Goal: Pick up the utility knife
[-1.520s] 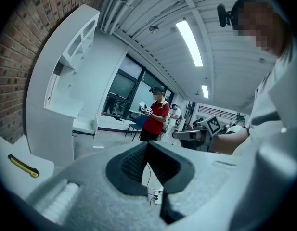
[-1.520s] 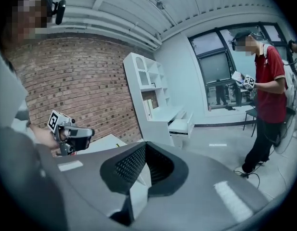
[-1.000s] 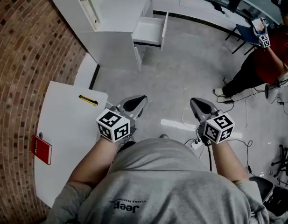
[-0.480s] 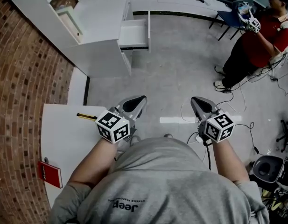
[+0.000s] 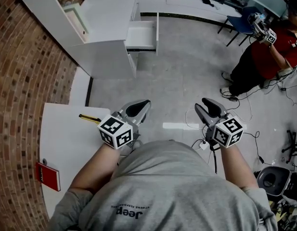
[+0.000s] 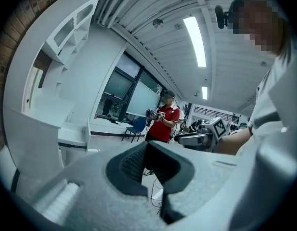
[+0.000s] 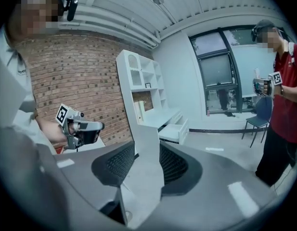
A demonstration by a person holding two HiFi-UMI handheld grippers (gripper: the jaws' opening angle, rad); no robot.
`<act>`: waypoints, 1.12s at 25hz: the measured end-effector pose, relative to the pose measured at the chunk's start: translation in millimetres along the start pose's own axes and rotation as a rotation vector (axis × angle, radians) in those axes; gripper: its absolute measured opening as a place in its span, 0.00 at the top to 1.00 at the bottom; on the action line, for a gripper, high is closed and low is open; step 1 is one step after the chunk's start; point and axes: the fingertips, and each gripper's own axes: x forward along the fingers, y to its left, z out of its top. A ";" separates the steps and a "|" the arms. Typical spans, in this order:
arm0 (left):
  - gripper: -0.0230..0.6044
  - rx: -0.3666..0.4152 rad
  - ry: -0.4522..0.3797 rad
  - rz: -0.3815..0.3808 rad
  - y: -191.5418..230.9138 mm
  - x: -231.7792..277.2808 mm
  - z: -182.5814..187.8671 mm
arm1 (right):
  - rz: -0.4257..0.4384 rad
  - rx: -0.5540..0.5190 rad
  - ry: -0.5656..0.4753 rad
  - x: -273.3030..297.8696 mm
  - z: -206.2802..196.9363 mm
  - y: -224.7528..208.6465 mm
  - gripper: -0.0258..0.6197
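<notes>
A white table stands by the brick wall at the person's left, and both grippers hover level over the floor beside it. The left gripper has its jaws pressed together on nothing, while the right gripper has just been opening, its jaws now spread with nothing between them. The utility knife lies flat near the table's far edge, apart from both grippers.

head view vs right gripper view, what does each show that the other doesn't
Only the head view: the utility knife, lying near the far edge of the white table. Only the right gripper view: the ceiling and the camera on the wearer's head. Both: the left gripper, the brick wall, the open drawer and the person in red.
</notes>
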 end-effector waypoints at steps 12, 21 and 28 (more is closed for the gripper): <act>0.96 -0.062 -0.138 0.312 45.6 -118.7 -20.1 | 0.269 -0.214 0.196 111.0 31.1 71.2 0.68; 0.96 -0.181 -0.256 0.649 79.9 -266.7 -64.5 | 0.564 -0.415 0.410 235.9 19.2 218.6 0.67; 0.96 -0.251 -0.314 0.844 90.1 -356.9 -102.2 | 0.714 -0.534 0.615 306.5 -33.1 323.9 0.67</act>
